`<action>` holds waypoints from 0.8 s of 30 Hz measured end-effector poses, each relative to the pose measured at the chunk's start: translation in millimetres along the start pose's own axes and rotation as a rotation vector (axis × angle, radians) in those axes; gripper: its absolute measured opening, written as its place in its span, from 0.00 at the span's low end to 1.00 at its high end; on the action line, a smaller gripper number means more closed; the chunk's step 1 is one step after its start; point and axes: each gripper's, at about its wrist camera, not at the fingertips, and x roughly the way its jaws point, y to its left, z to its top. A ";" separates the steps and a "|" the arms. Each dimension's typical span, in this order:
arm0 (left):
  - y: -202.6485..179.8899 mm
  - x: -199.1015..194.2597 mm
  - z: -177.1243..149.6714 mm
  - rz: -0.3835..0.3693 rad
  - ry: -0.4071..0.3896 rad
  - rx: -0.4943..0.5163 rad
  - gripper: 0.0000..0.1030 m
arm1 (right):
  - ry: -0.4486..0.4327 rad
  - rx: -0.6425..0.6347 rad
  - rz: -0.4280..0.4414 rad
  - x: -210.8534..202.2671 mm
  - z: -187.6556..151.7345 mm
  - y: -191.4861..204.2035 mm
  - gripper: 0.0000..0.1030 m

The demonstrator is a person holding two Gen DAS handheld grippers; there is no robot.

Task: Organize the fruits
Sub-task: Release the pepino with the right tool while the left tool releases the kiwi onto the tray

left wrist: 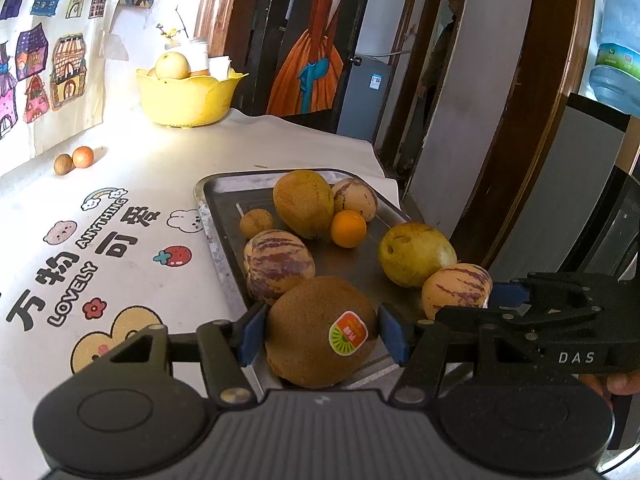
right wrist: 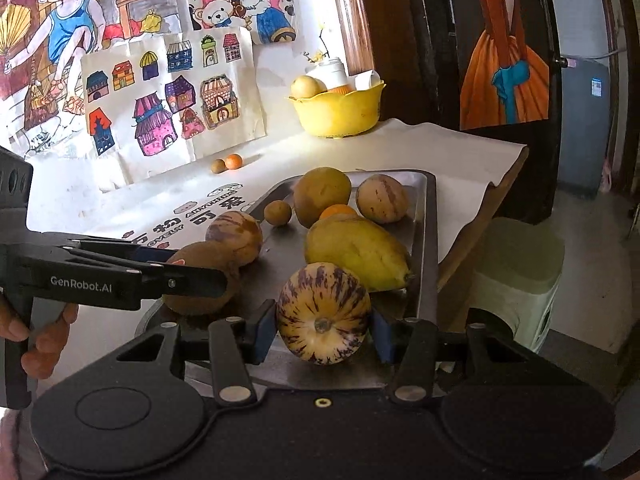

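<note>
A metal tray [left wrist: 224, 196] [right wrist: 420, 240] holds several fruits. My left gripper [left wrist: 320, 334] is shut on a brown kiwi [left wrist: 316, 328] with a red and green sticker, at the tray's near end. My right gripper [right wrist: 324, 326] is shut on a striped pepino melon [right wrist: 322, 312], its blue pads pressing both sides. In the left wrist view that melon [left wrist: 456, 290] sits between the right gripper's fingers. Also on the tray are a yellow-green mango [left wrist: 416, 254] [right wrist: 356, 252], a small orange [left wrist: 348, 229], two other striped melons [left wrist: 278, 266] [left wrist: 355, 199] and two brown fruits [left wrist: 303, 203] [left wrist: 256, 223].
A yellow bowl [left wrist: 188, 100] [right wrist: 340, 114] with fruit and a white bottle stands at the back. Two small round fruits [left wrist: 74, 160] [right wrist: 226, 164] lie on the printed tablecloth by the wall drawings. The table edge drops off at the right beside a doorway. A hand [right wrist: 44, 340] holds the left gripper.
</note>
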 end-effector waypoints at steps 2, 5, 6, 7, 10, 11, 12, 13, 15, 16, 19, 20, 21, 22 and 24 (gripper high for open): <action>-0.8 0.0 0.8 0.001 0.003 -0.001 0.63 | -0.004 0.007 -0.002 -1.8 -0.9 -0.7 0.51; -2.1 -0.9 1.4 0.002 0.008 -0.003 0.63 | -0.006 0.011 -0.008 -4.8 -1.8 -1.9 0.51; -2.4 -1.6 1.1 0.001 0.009 -0.005 0.63 | -0.005 0.011 -0.010 -5.6 -2.2 -2.1 0.51; -2.1 -2.8 1.0 0.000 0.004 -0.011 0.63 | -0.005 0.011 -0.011 -6.6 -2.8 -1.9 0.51; -0.2 -8.7 2.4 -0.008 -0.015 -0.032 0.65 | -0.010 0.010 -0.014 -10.9 -4.3 -1.3 0.54; 0.3 -10.8 2.8 -0.008 -0.024 -0.036 0.67 | -0.013 0.009 -0.016 -12.6 -5.1 -0.5 0.56; 0.6 -13.1 3.1 -0.010 -0.032 -0.040 0.68 | -0.015 0.008 -0.018 -14.2 -5.9 0.3 0.57; 1.0 -15.5 3.1 -0.011 -0.039 -0.046 0.70 | -0.015 0.010 -0.019 -15.9 -6.7 0.6 0.59; 1.8 -20.8 2.1 -0.010 -0.050 -0.060 0.72 | -0.018 0.027 -0.021 -20.4 -7.9 1.4 0.64; 2.0 -22.9 1.8 -0.009 -0.055 -0.067 0.74 | -0.018 0.032 -0.021 -22.4 -7.9 1.8 0.66; 3.4 -33.1 -0.3 -0.002 -0.074 -0.093 0.81 | -0.028 0.035 -0.024 -31.7 -7.9 6.4 0.73; 3.4 -36.6 -1.2 0.002 -0.080 -0.099 0.85 | -0.032 0.033 -0.024 -34.6 -7.7 8.2 0.77; 3.2 -40.7 -2.4 0.005 -0.088 -0.104 0.86 | -0.036 0.031 -0.024 -37.7 -7.8 10.4 0.78; 2.9 -45.9 -4.5 0.010 -0.099 -0.110 0.91 | -0.039 0.030 -0.024 -40.4 -7.6 12.6 0.81; 1.9 -55.7 -9.1 0.019 -0.125 -0.121 0.97 | -0.047 0.025 -0.021 -47.1 -7.5 18.0 0.86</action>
